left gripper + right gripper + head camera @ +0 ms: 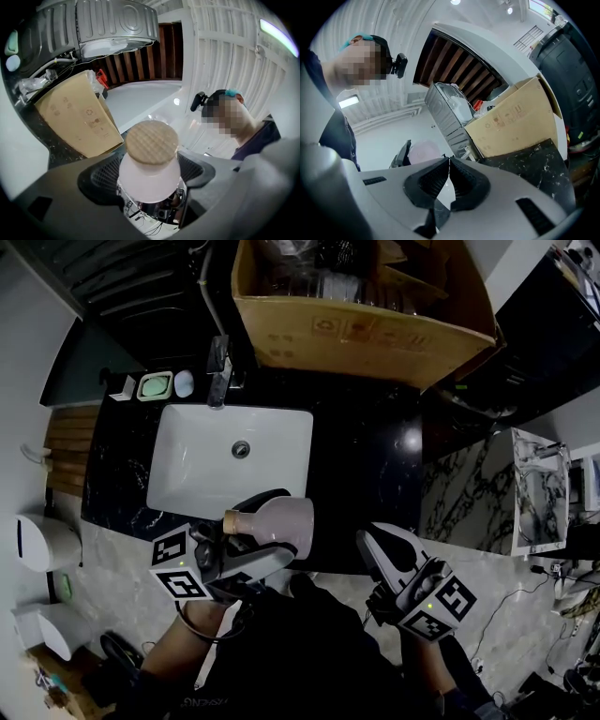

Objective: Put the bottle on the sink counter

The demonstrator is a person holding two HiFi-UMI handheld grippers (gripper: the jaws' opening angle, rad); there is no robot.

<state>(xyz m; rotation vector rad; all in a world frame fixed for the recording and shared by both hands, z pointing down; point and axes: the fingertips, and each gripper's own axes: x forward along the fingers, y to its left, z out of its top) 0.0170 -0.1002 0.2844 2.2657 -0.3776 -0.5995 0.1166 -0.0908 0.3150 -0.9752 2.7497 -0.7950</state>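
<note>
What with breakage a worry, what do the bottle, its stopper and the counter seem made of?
Bottle: pale pink, matte; frosted glass or ceramic, cannot tell which. Stopper: tan, with a fine grid grain; likely wood or cork. Counter: glossy black with white veins and light glints; probably polished stone.

Left tongs [281,526] and right tongs [380,545]: grey shells, black ribbed pads [426,180], black-and-white marker cubes [180,566]; dark clothes [300,652].

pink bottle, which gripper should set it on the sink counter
Left. The left gripper clamps the pale pink cork-stoppered bottle at the black marble sink counter; the right gripper is shut, empty.
</note>
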